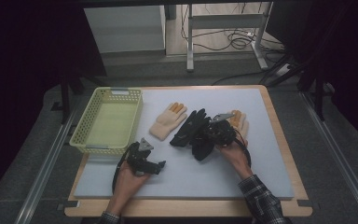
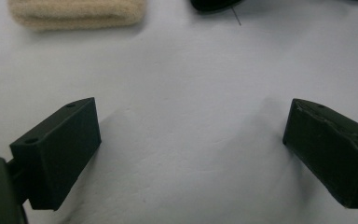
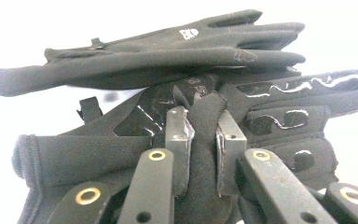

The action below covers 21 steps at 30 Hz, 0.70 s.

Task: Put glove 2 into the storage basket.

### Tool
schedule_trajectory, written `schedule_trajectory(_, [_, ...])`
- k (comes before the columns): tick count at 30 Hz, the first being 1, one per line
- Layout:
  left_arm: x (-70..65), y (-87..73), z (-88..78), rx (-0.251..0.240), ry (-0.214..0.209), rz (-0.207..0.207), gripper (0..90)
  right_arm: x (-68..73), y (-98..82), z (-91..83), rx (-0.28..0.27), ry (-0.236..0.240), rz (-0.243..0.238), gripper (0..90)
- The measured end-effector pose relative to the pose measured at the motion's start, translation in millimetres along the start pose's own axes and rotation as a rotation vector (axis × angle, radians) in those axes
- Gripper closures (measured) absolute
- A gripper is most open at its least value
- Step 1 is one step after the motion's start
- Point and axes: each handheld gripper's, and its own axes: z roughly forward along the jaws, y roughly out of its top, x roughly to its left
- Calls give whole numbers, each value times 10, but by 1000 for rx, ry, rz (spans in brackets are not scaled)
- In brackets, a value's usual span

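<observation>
The right tongs (image 3: 204, 154) pinch a fold of black glove (image 3: 177, 65), left tongs (image 2: 191, 149) wide open and empty, so a lift toward the yellow basket (image 1: 86, 144) likely follows.

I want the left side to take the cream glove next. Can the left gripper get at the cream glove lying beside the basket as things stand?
Probably yes. The left gripper is open and holds nothing, and bare white mat lies between it and the cream glove. The black gloves lie to the glove's right, off that path.
</observation>
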Motion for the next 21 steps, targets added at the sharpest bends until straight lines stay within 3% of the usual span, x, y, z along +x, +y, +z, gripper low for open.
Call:
schedule_trajectory(8, [1, 0, 1, -2, 1, 1, 38, 133, -22, -446, -16, 71, -74, 780])
schedule_trajectory(15, [1, 1, -1, 2, 0, 1, 39, 436, -155, -784, -52, 184, -170, 776])
schedule_trajectory(18, [-3, 0, 3, -4, 2, -3, 39, 569, -224, -770, -48, 223, -194, 773])
schedule_trajectory(21, [-1, 0, 0, -1, 1, 0, 38, 703, -340, -620, -28, 265, -194, 756])
